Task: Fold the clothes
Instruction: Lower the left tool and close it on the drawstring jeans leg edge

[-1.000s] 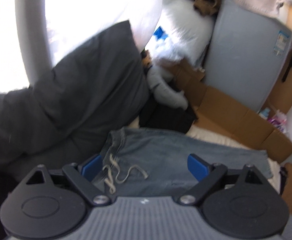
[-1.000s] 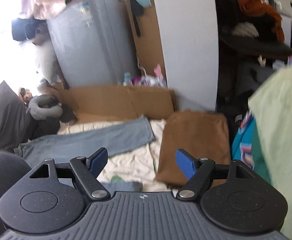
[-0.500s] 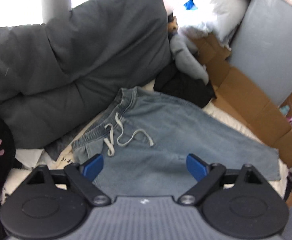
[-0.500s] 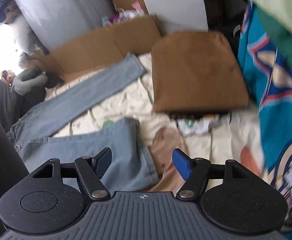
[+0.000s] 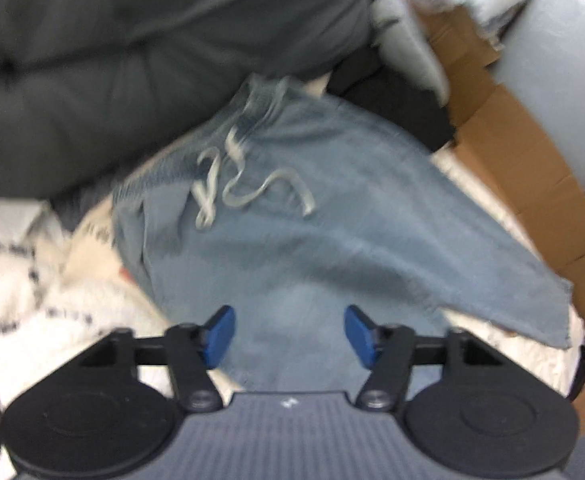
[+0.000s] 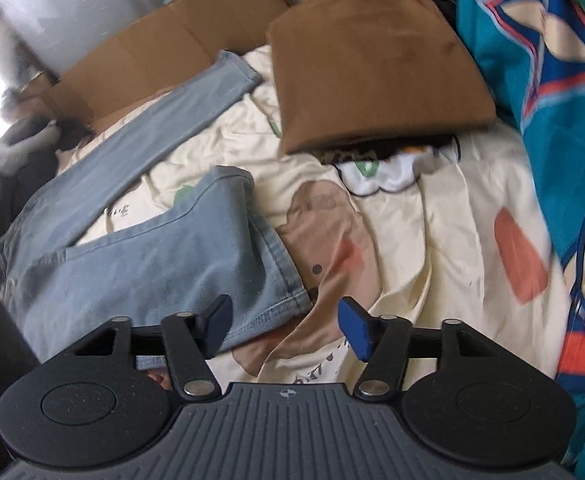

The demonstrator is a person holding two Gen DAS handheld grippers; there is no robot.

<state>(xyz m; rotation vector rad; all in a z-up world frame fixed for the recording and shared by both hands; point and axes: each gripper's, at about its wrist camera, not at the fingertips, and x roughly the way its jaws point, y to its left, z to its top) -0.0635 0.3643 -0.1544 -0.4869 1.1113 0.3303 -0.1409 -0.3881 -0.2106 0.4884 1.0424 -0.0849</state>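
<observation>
Jeans (image 6: pixel 152 248) flat on bedsheet (image 6: pixel 432 220), legs apart.

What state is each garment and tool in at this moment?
Jeans: unfolded, spread flat on the bedsheet, legs apart.
Drawstring: untied, loose on the waistband.
Brown garment: already folded, lying on the bedsheet.
Left tool: closing over the denim, nothing gripped yet.
Right tool: closing at the near leg's hem, not gripping.
</observation>
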